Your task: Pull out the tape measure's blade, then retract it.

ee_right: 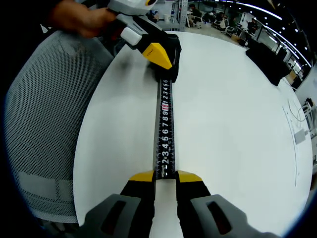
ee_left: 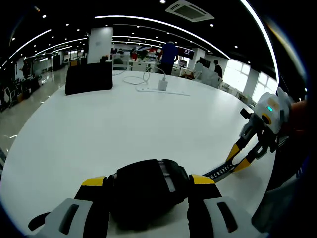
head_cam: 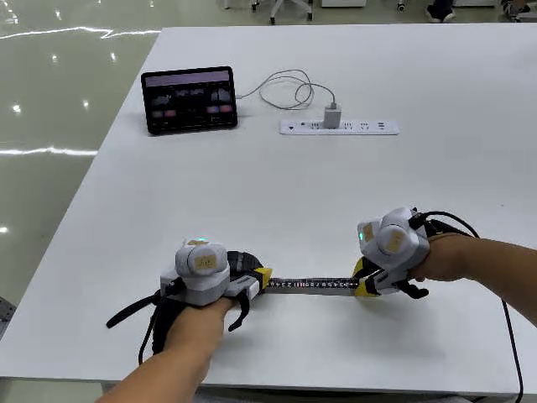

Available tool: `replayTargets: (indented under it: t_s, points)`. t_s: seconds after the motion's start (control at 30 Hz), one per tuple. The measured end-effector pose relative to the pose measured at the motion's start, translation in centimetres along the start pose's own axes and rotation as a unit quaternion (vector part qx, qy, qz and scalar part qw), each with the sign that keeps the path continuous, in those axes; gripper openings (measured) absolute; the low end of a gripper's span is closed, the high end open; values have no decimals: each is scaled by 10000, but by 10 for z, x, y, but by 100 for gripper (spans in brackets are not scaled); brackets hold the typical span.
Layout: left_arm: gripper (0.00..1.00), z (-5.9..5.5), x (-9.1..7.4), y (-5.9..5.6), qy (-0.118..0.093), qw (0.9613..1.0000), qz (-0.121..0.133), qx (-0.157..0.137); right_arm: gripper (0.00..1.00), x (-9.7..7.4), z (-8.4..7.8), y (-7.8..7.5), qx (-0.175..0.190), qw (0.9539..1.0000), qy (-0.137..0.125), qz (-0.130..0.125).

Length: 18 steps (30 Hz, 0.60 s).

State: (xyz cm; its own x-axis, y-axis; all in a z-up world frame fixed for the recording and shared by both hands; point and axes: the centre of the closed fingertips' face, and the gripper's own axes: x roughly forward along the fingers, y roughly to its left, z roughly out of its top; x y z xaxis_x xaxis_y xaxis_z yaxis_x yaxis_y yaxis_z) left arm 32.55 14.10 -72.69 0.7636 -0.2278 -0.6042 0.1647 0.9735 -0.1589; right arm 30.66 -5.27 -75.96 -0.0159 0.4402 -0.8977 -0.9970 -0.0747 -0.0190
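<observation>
- The pulling-out half is looking well under way: a stretch of the blade (head_cam: 310, 285) is showing outside the tape measure's case (head_cam: 242, 259) and is lying flat and straight on the tabletop (head_cam: 336, 193), printed side up.
- Whether the blade needs to come out further is a judgement call. From what is showing, the pull could already be counting as done.
- The retraction is not yet done, since the blade is spanning the whole gap between the case and the far tongs.
- The left tongs (head_cam: 256, 281) are clamping the case from both sides. In the left gripper view the black body is sitting between the two yellow-tipped jaws and touching both.
- The right tongs (head_cam: 362, 281) are standing well apart from the case, at the free end of the blade. They are closed down narrow on the blade, which is running out from between the jaws straight back to the case.
- The blade's end hook is sitting hidden inside that pinch, so I cannot tell how it is being caught.
- The case is resting on the tabletop near the edge closest to the person, with the blade leaving it on the side facing the right tongs.
</observation>
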Motion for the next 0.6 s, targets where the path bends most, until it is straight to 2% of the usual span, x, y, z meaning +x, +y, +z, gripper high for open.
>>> replayTargets:
  t_s: [0.6]
  points:
    - [60, 0, 0, 0, -21, 10000, 0, -1, 12, 6, 8, 0, 206, 9998, -64, -38]
